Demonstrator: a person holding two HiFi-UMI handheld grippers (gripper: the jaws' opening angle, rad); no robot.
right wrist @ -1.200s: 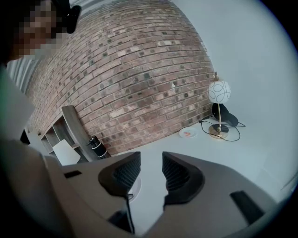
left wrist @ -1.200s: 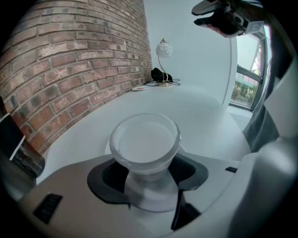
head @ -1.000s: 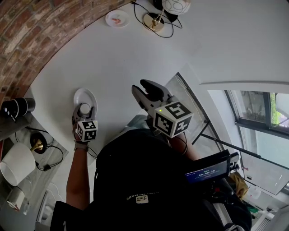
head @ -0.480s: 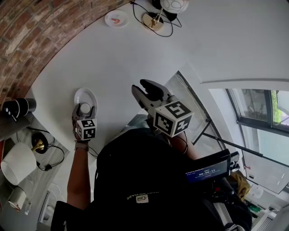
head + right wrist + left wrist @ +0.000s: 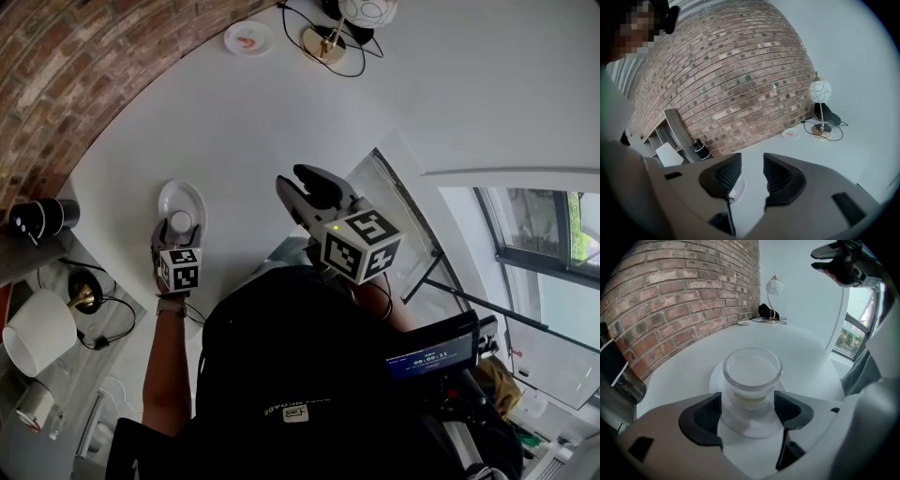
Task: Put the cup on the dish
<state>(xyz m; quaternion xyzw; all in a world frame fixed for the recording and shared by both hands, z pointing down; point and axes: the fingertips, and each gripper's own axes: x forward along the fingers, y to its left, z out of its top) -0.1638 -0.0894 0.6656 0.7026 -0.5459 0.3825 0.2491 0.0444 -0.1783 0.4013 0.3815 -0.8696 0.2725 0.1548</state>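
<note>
Pretty much done, as far as I can see. Closest in, the left gripper (image 5: pixel 748 404) is angled down at the worktop (image 5: pixel 806 352), and its fingers (image 5: pixel 704 417) have just been opening. They're spread wide now, one on each side of the cup (image 5: pixel 752 373). The cup sits between them, but the pads don't look like they're pressing on it, so I'd call it let go rather than held.

The cup is clear glass, upright, and sits roughly in the middle of the white dish (image 5: pixel 749 428). The rim of the dish shows all round its base. Both gripper views show that dish on the white worktop, not far from its near edge. So the placing itself looks finished.

My guess at what's left is small: back the left gripper away without the fingers bumping the glass, since they're still very close on both sides.

The right gripper (image 5: pixel 751 161) is out of it, held up well to the right of the dish. Its fingers have a narrow gap between them with nothing in it, so it's empty.

Way at the back of the worktop there's a small plate (image 5: pixel 248 38) with something pinkish on it, next to a table lamp (image 5: pixel 774 287) and its cable. The brick wall (image 5: pixel 684 301) runs along behind.
</note>
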